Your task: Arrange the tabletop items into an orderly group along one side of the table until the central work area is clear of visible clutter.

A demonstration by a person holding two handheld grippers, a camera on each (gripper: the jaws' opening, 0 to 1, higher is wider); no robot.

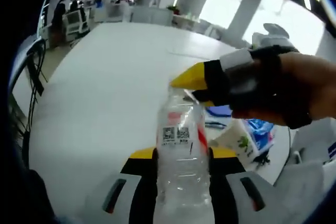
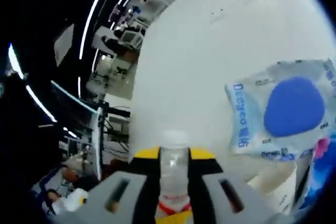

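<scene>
- Left gripper view: the left gripper (image 1: 181, 156) at lower centre pinches the body of a clear plastic bottle (image 1: 181, 150), one jaw on each side.
- The right gripper (image 1: 191, 85) enters from the right, held by a hand (image 1: 299, 90), its yellow tips at the bottle's top.
- A white carton (image 1: 239, 142) and a blue packet (image 1: 261, 132) lie right of centre. The white table (image 1: 105, 93) is bare to the upper left, with its far edge at the top.
- Right gripper view: the right gripper (image 2: 173, 156) clamps the bottle neck (image 2: 173, 169) at lower centre.
- A blue-printed wipes packet (image 2: 283, 111) lies right of centre on the table (image 2: 210, 51).
- Risk: two grips on one thin bottle may twist or crush it if the hands pull apart.
- Risk: swinging right could knock the packet. The upper left offers open room.
</scene>
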